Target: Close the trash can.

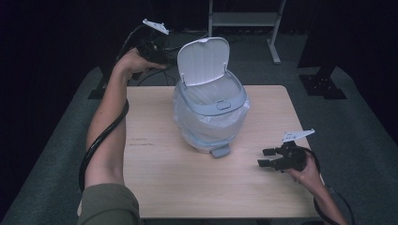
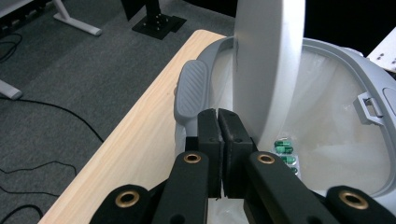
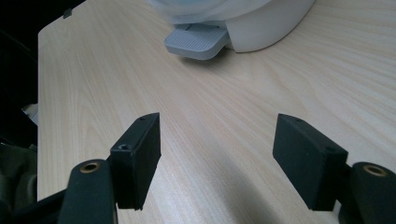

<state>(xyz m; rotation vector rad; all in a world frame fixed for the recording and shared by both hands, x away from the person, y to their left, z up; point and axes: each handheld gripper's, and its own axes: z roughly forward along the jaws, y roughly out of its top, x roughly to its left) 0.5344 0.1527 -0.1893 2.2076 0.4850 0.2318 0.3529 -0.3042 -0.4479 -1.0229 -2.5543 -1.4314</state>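
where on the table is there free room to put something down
The table is bare along its near edge, between the bin and the person's forearm at left, and around the open right tool. The back middle is crowded by the bin.

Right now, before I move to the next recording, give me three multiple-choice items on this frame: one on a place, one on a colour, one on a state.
1. Where is the blister pack of capsules?
A. on the table beside the bin
B. inside the lined bin
C. between the right gripper's jaws

2. What colour are the capsules?
A. green
B. red
C. yellow

3. How does the bin lid stand?
A. shut flat
B. lying off on the table
C. raised open

Answers: 1 B, the left gripper view shows it low inside the bin. 2 A, they show green there. 3 C, the high view shows it upright above the rim.
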